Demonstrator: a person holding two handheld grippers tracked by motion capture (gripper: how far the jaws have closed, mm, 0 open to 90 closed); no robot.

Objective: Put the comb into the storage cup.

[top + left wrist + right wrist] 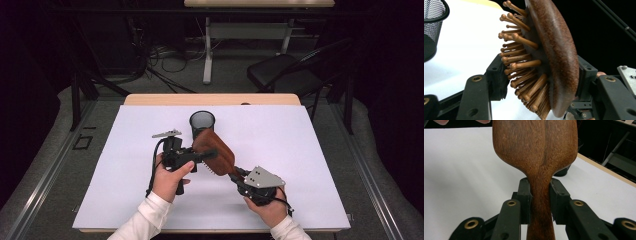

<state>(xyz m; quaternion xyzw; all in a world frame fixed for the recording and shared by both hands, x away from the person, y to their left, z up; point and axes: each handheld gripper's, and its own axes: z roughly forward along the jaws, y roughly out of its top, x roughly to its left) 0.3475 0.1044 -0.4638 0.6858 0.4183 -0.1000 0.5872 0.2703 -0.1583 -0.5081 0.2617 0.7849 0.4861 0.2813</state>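
Brush handover, both tongs on it, above the table (125, 165).
Right tongs (541, 195) clamp the handle; left tongs (541, 77) straddle the brush (214, 152) head, one pad at the bristles (519, 65), one on the back, grip unclear. Seat left pads squarely before right lets go. Long axis runs from right tongs up-left toward cup (202, 122), bristles down-left.

I work in what looks like a lab or recording room, not a home. My table (150, 99) is a plain wooden top under a white sheet (300, 150), standing on grey carpet (60, 165). At twelve o'clock a second desk (250, 30) has loose cables (160, 55) heaped beneath it. At two o'clock stands a black folding chair (285, 70). The walls around are dark. A black mesh cup (202, 122) sits just past the sheet's middle.
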